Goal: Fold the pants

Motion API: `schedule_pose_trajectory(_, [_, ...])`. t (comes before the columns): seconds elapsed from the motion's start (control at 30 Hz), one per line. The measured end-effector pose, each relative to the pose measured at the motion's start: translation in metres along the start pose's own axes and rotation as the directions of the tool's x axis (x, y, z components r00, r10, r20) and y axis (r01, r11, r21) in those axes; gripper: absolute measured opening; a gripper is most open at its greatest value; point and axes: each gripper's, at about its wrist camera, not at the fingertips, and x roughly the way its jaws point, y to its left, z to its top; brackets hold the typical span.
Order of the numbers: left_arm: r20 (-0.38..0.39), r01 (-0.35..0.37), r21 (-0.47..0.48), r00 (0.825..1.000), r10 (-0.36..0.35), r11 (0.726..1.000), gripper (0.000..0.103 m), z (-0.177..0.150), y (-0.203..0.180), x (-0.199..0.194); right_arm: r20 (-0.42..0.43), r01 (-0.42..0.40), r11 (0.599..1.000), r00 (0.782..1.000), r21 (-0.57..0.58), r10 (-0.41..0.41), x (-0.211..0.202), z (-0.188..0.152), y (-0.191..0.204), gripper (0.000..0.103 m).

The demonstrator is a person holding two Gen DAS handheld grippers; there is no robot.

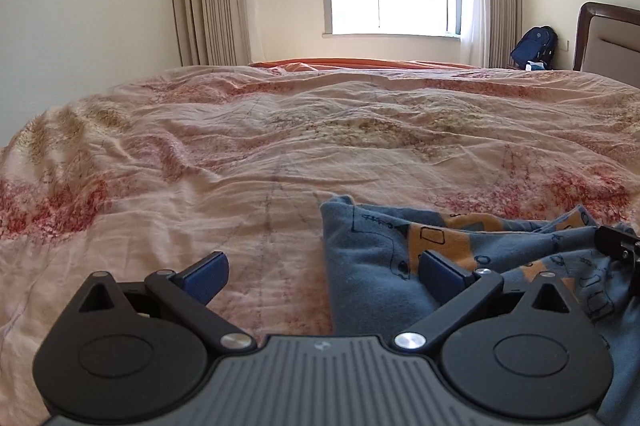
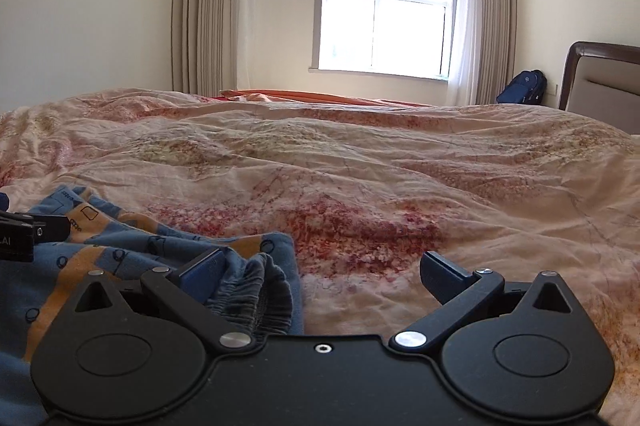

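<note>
The pants are blue with orange patches and small black drawings, lying bunched on the bed's quilt. In the left wrist view my left gripper stands open over the pants' left edge, nothing pressed between its blue pads; the other gripper's black tip shows at the right edge. In the right wrist view the pants lie at lower left with the gathered grey-blue waistband near the left finger. My right gripper is wide open above that waistband end, holding nothing.
The wrinkled pink floral quilt covers the whole bed. An orange sheet lies at the far edge, below a window with curtains. A headboard stands at the right, with a blue backpack on the floor beside it.
</note>
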Motion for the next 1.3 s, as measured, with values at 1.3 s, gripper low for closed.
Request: schedule_pose_trajectory(1.3, [0.108,0.15,-0.061,0.984,-0.143,0.987,0.102,-0.091,0.011,-0.094,0.11,-0.251,0.958,0.965,0.136,0.238,-0.062,-0.077,-0.012,0.103])
